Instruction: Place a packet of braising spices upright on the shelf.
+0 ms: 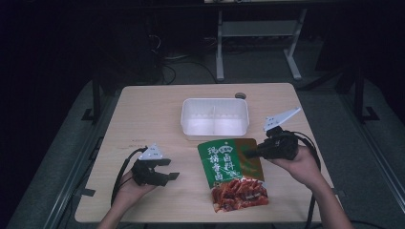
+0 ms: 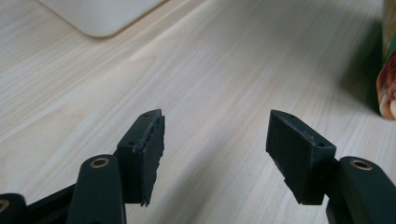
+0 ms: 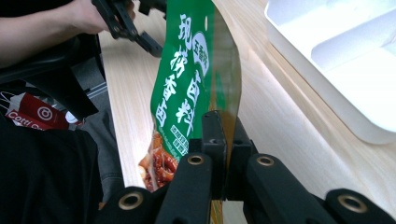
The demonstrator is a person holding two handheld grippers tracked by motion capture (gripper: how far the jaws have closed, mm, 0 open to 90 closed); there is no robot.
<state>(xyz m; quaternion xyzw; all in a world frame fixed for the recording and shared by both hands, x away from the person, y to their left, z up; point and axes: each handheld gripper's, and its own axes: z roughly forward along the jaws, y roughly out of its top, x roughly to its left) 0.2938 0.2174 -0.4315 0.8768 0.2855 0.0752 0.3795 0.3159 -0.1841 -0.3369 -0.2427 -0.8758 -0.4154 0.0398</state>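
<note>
A green food packet (image 1: 228, 167) with white characters and a red meat picture lies on the wooden table (image 1: 153, 109) in front of a white tray. My right gripper (image 1: 249, 153) is shut on the packet's right edge. In the right gripper view the packet (image 3: 180, 88) stands on edge between the closed jaws of the right gripper (image 3: 225, 135). My left gripper (image 1: 168, 169) hovers open to the left of the packet, holding nothing. In the left gripper view the left gripper (image 2: 215, 140) has its jaws spread over bare wood, with the packet's edge (image 2: 387, 88) at far right.
A white two-compartment tray (image 1: 215, 117) stands empty at the table's middle back; its rim (image 3: 336, 60) appears in the right gripper view and its corner (image 2: 100, 16) in the left gripper view. A metal stand (image 1: 258, 33) sits on the floor behind the table.
</note>
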